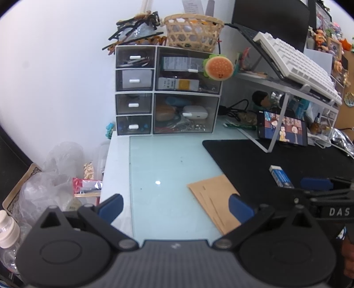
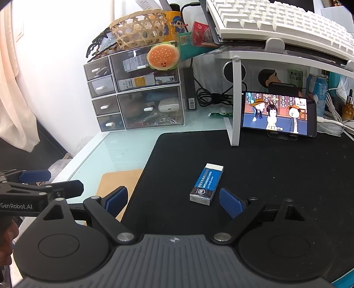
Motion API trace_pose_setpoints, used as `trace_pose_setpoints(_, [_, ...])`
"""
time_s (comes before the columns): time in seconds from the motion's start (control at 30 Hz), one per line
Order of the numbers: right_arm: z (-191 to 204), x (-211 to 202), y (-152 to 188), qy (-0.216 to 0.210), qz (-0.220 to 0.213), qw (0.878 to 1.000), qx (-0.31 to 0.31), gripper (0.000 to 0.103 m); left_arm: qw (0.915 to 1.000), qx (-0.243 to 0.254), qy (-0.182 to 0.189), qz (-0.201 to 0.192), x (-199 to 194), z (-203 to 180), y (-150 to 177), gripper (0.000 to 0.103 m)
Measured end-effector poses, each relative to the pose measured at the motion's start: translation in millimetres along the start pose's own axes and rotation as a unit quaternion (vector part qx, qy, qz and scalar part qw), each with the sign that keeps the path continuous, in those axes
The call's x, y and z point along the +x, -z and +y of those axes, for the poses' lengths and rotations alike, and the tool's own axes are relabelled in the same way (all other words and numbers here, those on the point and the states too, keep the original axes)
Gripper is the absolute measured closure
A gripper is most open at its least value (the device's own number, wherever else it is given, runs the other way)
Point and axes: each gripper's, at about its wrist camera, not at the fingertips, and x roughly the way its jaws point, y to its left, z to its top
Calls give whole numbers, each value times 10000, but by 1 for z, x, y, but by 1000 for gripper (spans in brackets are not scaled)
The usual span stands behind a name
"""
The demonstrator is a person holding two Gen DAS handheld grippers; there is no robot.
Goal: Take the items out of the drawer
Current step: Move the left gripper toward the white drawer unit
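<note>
A small grey drawer cabinet (image 1: 166, 90) with several clear-fronted drawers stands at the back of the glass desk; it also shows in the right wrist view (image 2: 135, 93). All drawers look shut. A blue eraser (image 2: 206, 183) lies on the black mat, also seen in the left wrist view (image 1: 281, 176). A brown envelope (image 1: 212, 199) lies at the mat's left edge. My left gripper (image 1: 174, 208) is open and empty above the glass. My right gripper (image 2: 174, 201) is open and empty just before the eraser.
A wicker basket (image 1: 193, 31) and a burger plush (image 1: 219, 67) sit on the cabinet. A white stand (image 2: 234, 99) carries a keyboard (image 2: 276, 20); a phone (image 2: 278, 116) plays beneath it. Plastic bags (image 1: 48, 177) lie off the desk's left edge.
</note>
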Motion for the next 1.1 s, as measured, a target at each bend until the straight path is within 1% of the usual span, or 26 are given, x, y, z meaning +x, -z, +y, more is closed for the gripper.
trace_pose_setpoints(0.7, [-3,-4,1,8,-65,10000,57,10,10000,56,-38,14,-1,-6,-3,0])
trace_pose_setpoints(1.1, [-7,-10,1,-55,-136,9999,65,9,9999,73,-67,-89,-8,-14,-15,0])
